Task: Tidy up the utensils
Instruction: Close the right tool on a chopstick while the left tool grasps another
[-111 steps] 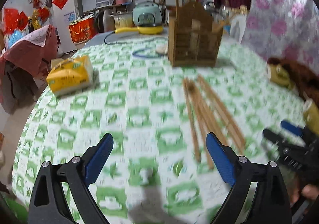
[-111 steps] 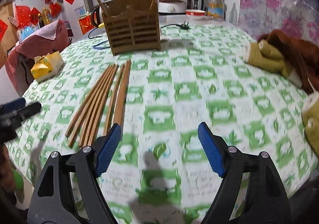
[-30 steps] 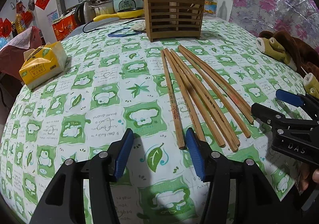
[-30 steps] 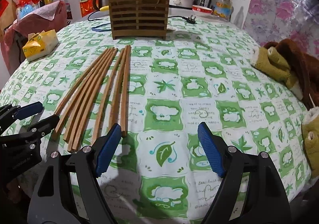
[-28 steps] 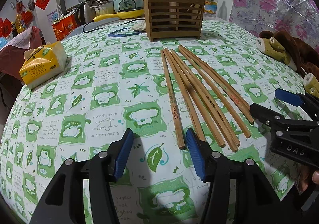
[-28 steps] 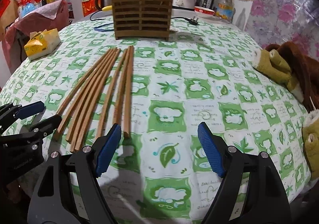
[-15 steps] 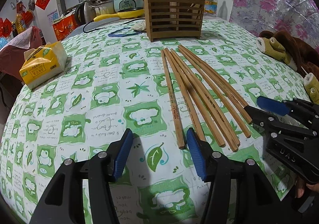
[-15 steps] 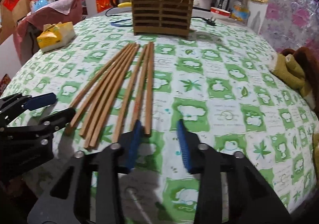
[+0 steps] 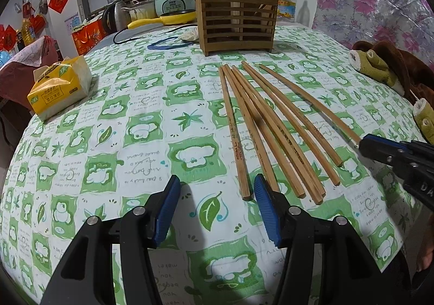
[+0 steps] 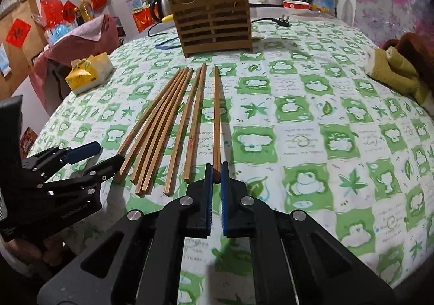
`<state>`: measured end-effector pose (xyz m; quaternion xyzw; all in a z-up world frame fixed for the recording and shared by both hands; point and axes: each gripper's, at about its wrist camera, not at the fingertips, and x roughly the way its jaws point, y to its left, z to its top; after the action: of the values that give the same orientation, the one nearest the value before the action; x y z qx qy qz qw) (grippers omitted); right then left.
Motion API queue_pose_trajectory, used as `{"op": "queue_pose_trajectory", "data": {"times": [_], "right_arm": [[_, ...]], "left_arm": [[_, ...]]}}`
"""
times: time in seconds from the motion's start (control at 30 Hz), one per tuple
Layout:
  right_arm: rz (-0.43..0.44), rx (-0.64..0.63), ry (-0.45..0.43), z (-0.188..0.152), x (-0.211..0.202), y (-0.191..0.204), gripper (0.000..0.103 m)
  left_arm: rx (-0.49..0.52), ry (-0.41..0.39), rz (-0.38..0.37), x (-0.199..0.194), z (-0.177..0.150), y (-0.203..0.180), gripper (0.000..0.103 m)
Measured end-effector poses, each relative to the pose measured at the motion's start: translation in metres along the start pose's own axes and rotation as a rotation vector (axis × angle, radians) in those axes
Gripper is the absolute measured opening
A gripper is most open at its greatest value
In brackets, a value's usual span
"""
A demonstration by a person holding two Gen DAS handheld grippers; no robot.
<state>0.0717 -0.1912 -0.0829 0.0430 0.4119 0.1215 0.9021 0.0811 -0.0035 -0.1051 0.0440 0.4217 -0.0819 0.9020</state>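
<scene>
Several wooden chopsticks (image 9: 260,126) lie side by side on the green-checked tablecloth, pointing at a slatted wooden utensil holder (image 9: 236,25) at the far side that has two sticks standing in it. My right gripper (image 10: 215,173) is shut on the near end of the rightmost chopstick (image 10: 216,115), which still lies on the cloth; it shows at the right edge of the left wrist view (image 9: 364,145). My left gripper (image 9: 217,191) is open, its right pad beside the near end of the leftmost chopstick (image 9: 234,136). The holder also shows in the right wrist view (image 10: 214,28).
A yellow tissue pack (image 9: 58,86) lies at the table's left. Brown and olive plush slippers (image 9: 385,69) sit at the right edge. A blue cord (image 9: 166,43), a plug (image 10: 282,21) and kitchen appliances (image 9: 173,2) lie behind the holder.
My right gripper moved forward and left and closed on the end of the rightmost chopstick. My left gripper narrowed earlier and has since held still by the leftmost chopstick.
</scene>
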Motion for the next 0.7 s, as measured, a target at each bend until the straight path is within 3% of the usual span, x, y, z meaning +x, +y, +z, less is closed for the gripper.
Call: {"op": "queue_pose_trajectory", "data": {"times": [0.27,0.37,0.4,0.53,0.7], "right_arm": [[-0.003,0.006,0.021,-0.007,0.003,-0.004,0.006],[0.000,0.013,0.030,-0.008,0.004,-0.005,0.006],[-0.001,0.013,0.030,-0.009,0.004,-0.005,0.007],[-0.016,0.006,0.038,-0.009,0.007,-0.005,0.008],[-0.045,-0.020,0.040,-0.009,0.012,-0.001,0.011]], "left_arm": [[0.006,-0.016,-0.005,0.000,0.001,-0.001,0.053],[0.030,-0.028,-0.013,-0.001,0.000,-0.007,0.042],[0.043,-0.030,-0.024,-0.002,0.000,-0.010,0.033],[0.077,-0.026,-0.036,-0.003,0.000,-0.021,0.013],[0.062,-0.007,-0.059,-0.003,0.001,-0.020,0.008]]}}
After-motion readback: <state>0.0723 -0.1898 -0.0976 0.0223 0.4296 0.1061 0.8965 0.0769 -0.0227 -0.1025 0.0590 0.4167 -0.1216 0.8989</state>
